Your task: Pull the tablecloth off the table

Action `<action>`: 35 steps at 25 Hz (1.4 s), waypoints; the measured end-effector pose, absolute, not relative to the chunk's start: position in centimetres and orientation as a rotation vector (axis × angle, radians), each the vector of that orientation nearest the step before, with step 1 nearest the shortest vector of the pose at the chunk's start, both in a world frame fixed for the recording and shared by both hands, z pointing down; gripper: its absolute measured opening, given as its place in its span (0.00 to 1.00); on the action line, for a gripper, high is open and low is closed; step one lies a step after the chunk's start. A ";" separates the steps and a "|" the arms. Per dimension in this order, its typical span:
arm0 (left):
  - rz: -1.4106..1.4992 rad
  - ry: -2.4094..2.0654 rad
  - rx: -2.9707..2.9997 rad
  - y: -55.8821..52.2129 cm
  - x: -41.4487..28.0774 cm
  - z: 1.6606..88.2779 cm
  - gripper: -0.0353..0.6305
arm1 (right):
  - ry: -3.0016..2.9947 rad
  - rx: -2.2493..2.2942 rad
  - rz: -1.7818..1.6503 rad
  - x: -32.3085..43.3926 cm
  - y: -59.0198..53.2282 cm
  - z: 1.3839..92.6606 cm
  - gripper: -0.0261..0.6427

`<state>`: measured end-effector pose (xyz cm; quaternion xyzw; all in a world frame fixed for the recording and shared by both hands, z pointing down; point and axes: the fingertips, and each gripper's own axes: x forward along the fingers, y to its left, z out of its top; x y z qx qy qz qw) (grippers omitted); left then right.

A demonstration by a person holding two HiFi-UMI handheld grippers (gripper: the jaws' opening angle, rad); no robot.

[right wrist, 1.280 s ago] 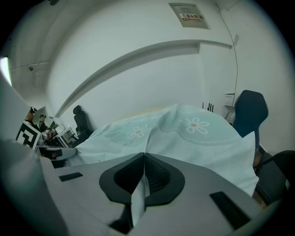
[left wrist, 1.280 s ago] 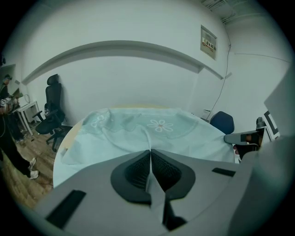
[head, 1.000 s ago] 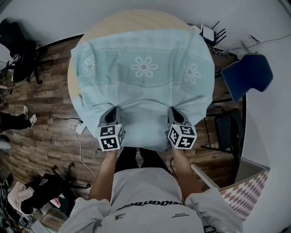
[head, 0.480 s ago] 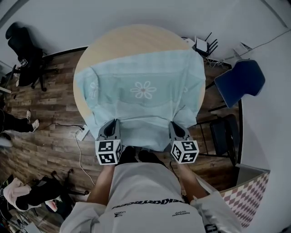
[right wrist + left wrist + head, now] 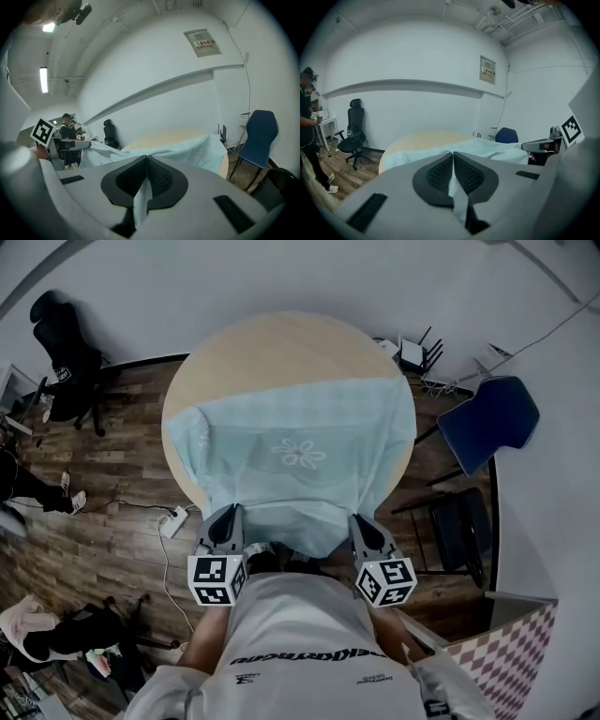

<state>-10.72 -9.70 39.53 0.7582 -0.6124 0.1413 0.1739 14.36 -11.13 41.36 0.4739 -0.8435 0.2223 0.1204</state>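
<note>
A pale blue tablecloth (image 5: 300,451) with white flower prints lies over the near half of a round wooden table (image 5: 272,348); the far half of the tabletop is bare. My left gripper (image 5: 226,521) is shut on the cloth's near left edge, my right gripper (image 5: 366,526) on its near right edge. Both hang off the table's near side, close to my body. In the left gripper view the tablecloth (image 5: 457,197) is pinched between the black pads (image 5: 440,173). The right gripper view shows the tablecloth (image 5: 140,199) clamped the same way and stretching back to the table (image 5: 173,136).
A blue chair (image 5: 487,423) and a dark chair (image 5: 459,526) stand right of the table. A black office chair (image 5: 61,343) is at the far left, a power strip (image 5: 173,519) with cable on the wooden floor. A person (image 5: 307,126) stands at the left.
Both grippers have drawn back toward my body and risen, dragging the cloth with them. The cloth has slid off the far part of the table, baring more wood.
</note>
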 end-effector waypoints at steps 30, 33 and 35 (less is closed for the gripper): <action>0.006 -1.981 2.343 8.4 -7.0 26.2 0.08 | -2.712 1.656 0.326 16.7 5.5 27.3 0.09; -0.024 -1.996 2.376 10.9 -6.6 24.6 0.08 | -2.739 1.665 0.294 17.0 7.9 25.7 0.09; -0.054 -1.996 2.389 12.2 -6.6 23.6 0.08 | -2.753 1.669 0.270 17.1 9.2 24.6 0.09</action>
